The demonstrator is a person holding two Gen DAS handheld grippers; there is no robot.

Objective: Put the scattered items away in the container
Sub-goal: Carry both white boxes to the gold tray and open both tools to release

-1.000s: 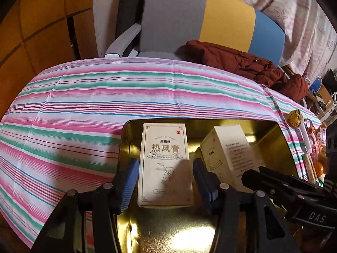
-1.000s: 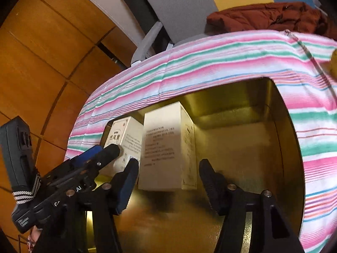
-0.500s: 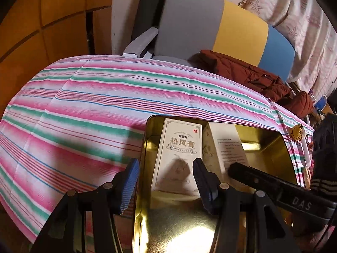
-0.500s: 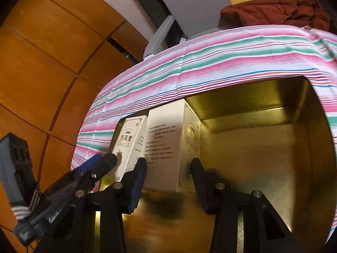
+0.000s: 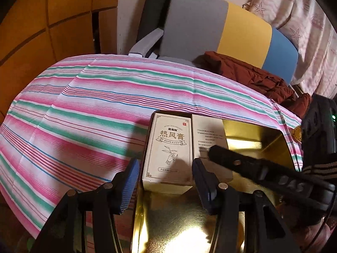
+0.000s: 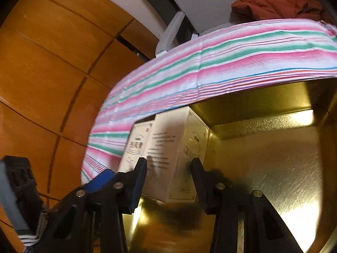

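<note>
A gold tin [image 5: 254,145] lies on the striped cloth. Two cream boxes stand side by side in its far left corner. The printed box [image 5: 170,147] is against the left wall, between the fingers of my left gripper [image 5: 165,181]. Its jaws are closing slightly; the left pad [image 5: 131,181] hangs outside the tin wall and neither pad presses the box. My right gripper [image 6: 168,175] is shut on the second box [image 6: 168,147], beside the printed box [image 6: 137,147]. One right finger [image 5: 231,161] crosses that second box [image 5: 207,132].
The pink, green and white striped cloth [image 5: 94,109] covers the table. Behind it is a grey, yellow and blue chair [image 5: 210,27] with a red jacket [image 5: 248,73]. Wood panelling [image 6: 52,63] is on the left. The tin's floor [image 6: 263,168] is bare on the right.
My right gripper narrowed onto the second box and brought it left, up against the printed box. My left gripper shifted left, so its left finger now hangs outside the tin.
</note>
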